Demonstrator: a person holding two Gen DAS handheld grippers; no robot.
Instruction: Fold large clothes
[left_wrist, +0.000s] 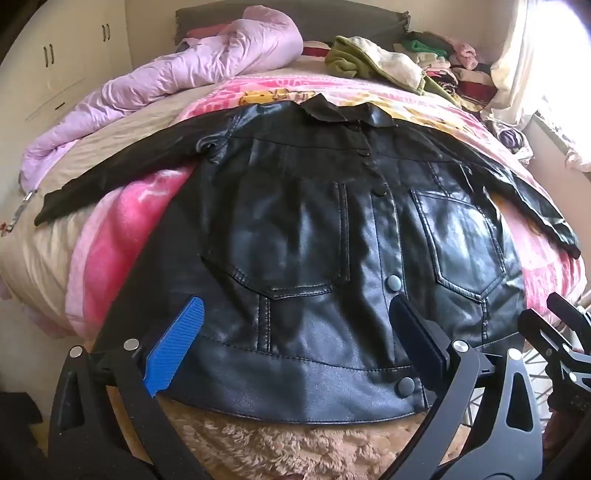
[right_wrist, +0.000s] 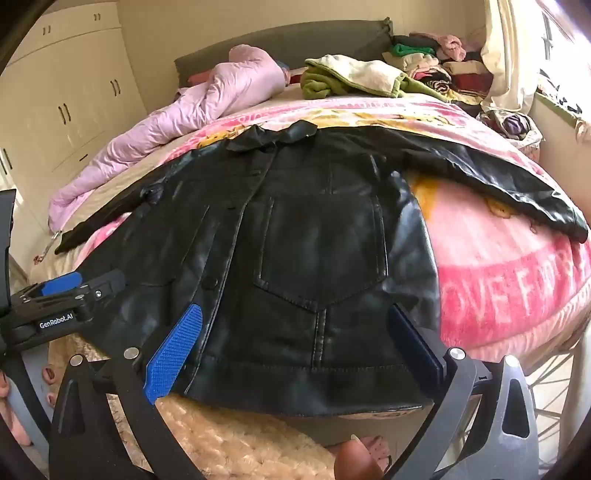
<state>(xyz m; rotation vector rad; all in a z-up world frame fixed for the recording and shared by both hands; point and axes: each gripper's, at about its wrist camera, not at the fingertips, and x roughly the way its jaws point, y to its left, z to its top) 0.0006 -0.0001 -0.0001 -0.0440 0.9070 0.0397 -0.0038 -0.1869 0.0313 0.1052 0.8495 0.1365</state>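
A black leather jacket (left_wrist: 314, 236) lies flat and front-up on the bed, collar far, hem near, both sleeves spread out to the sides. My left gripper (left_wrist: 295, 314) hovers open over its lower hem near the snap buttons, nothing between its blue pads. In the right wrist view the same jacket (right_wrist: 317, 229) fills the middle, and my right gripper (right_wrist: 295, 325) stands open above the right half of the hem, below the chest pocket. The left gripper (right_wrist: 62, 291) shows at that view's left edge; the right gripper's black frame (left_wrist: 561, 332) shows at the left view's right edge.
A pink printed blanket (right_wrist: 498, 280) covers the bed. A crumpled lilac duvet (left_wrist: 166, 85) lies far left, piled clothes (left_wrist: 424, 70) far right by the window. White wardrobes (right_wrist: 62, 103) stand left. A fluffy beige rug (right_wrist: 229, 435) lies below the bed edge.
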